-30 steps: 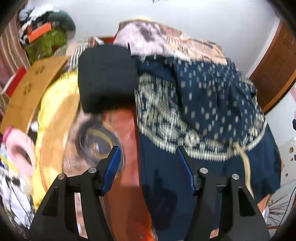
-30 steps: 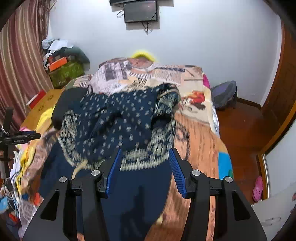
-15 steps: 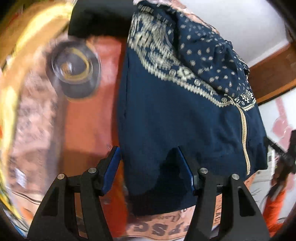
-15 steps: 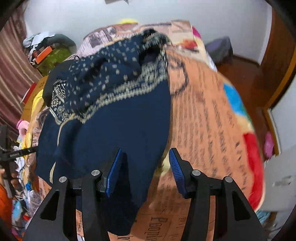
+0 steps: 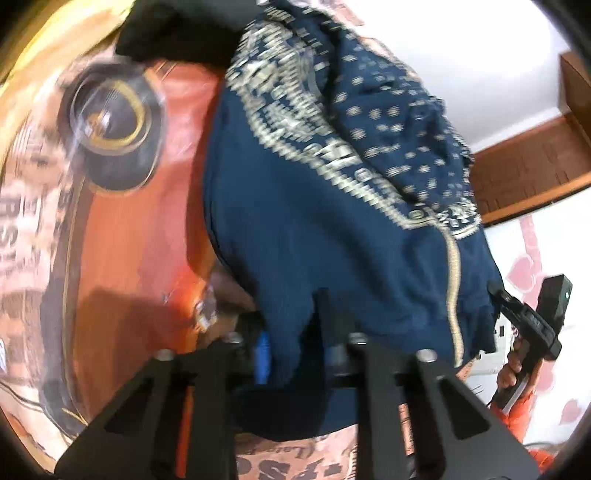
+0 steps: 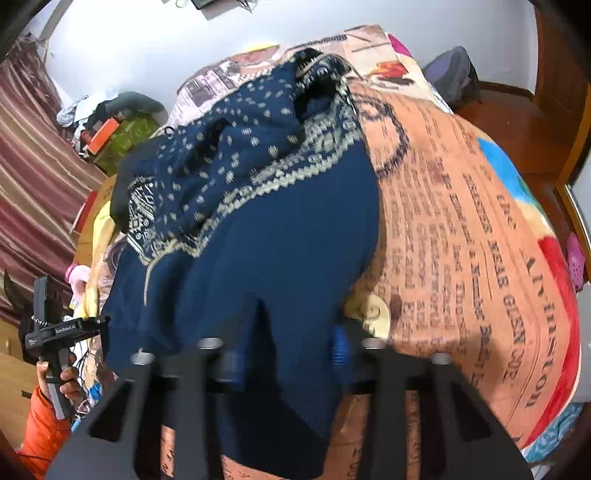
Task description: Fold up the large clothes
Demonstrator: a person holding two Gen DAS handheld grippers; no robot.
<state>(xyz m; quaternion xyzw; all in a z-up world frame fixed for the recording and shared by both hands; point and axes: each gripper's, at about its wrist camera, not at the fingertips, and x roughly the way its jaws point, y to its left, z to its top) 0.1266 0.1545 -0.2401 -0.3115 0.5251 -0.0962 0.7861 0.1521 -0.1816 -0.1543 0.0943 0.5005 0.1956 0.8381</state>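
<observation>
Sweater [image 6: 295, 240] hem pinched by both grippers; blanket [image 6: 480, 240] shows blurred newsprint.

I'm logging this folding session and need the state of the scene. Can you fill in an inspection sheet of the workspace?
Surface: bed with printed blanket, orange newspaper-style pattern.
Job's things: navy patterned garment spread on the blanket, upper part bunched, hem toward the cameras.
Clutter: black cushion by the garment's far end; pile of boxes and bags against the wall.
Grippers: left tool and right tool each at the hem with cloth between the fingers; closure cannot be told.
Cables: nothing seen clearly.
Surroundings: striped curtain, white wall, wooden door frame.
</observation>
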